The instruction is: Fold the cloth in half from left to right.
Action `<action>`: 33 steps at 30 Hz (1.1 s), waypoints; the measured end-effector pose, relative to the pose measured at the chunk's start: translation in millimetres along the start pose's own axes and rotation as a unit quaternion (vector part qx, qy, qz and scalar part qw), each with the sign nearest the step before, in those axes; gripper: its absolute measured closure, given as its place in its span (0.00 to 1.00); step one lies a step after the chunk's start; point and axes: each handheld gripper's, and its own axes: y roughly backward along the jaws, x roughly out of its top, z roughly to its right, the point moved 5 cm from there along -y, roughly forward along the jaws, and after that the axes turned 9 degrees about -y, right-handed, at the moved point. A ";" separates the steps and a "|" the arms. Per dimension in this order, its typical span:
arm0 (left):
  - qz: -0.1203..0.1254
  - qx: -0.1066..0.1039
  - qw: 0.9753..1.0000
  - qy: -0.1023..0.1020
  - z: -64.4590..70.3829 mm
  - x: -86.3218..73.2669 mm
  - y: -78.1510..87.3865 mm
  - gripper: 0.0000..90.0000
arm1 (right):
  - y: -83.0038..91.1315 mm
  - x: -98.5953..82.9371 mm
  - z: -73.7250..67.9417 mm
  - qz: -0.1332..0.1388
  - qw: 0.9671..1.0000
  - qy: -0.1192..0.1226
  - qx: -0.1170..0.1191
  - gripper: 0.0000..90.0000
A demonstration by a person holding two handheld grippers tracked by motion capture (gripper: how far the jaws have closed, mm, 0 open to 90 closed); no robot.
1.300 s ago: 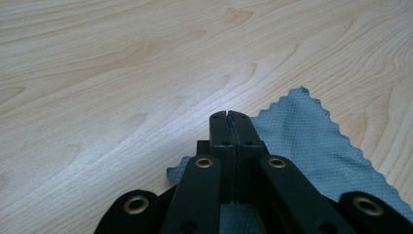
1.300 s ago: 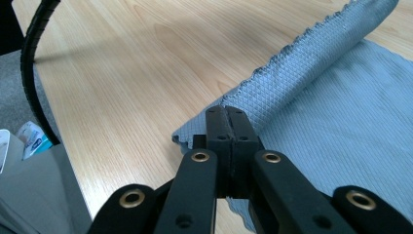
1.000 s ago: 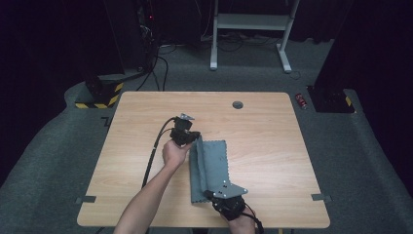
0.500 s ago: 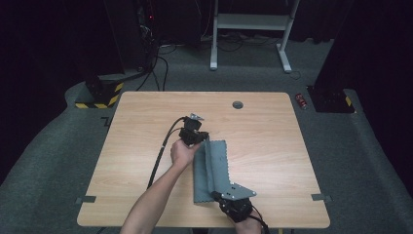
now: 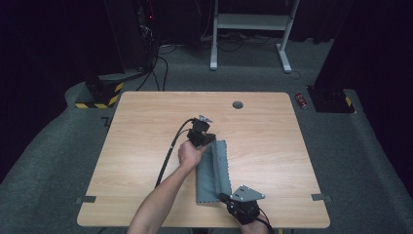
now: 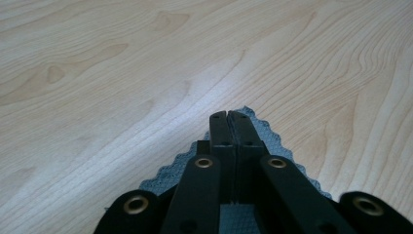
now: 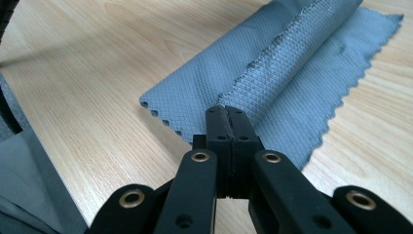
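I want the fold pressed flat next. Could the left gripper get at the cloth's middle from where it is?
Probably yes: the left gripper pinches the grey cloth at its far corner, and nothing lies across its middle.

Grey cloth (image 7: 272, 63), waffle-textured, matt; table (image 5: 146, 126) pale wood grain, smooth, perhaps laminate.

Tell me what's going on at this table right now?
A person is folding a grey cloth on a wooden table with two handheld grippers. The left gripper is shut on the far corner, the right gripper is shut on the near edge. The cloth lies as a long strip, one side lifted over the other, partway through a lengthwise fold. In the right gripper view the pinched layer lies doubled over the one beneath.
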 end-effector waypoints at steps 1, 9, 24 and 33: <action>-0.002 0.000 1.000 0.000 1.2 0.3 -1.5 0.99 | 0.2 -1.2 1.0 0.000 1.000 -0.002 -0.001 1.00; -0.012 0.006 1.000 -0.008 5.8 0.1 -11.9 0.99 | 0.2 -9.1 10.0 -0.006 1.000 -0.020 -0.010 1.00; -0.026 0.032 0.999 -0.016 8.7 0.8 -22.8 0.99 | 0.7 -15.2 24.0 -0.006 0.999 -0.047 -0.022 0.99; -0.031 0.052 0.998 -0.032 5.4 1.0 -15.6 0.99 | -1.3 -12.4 21.9 -0.004 0.999 -0.051 -0.013 0.99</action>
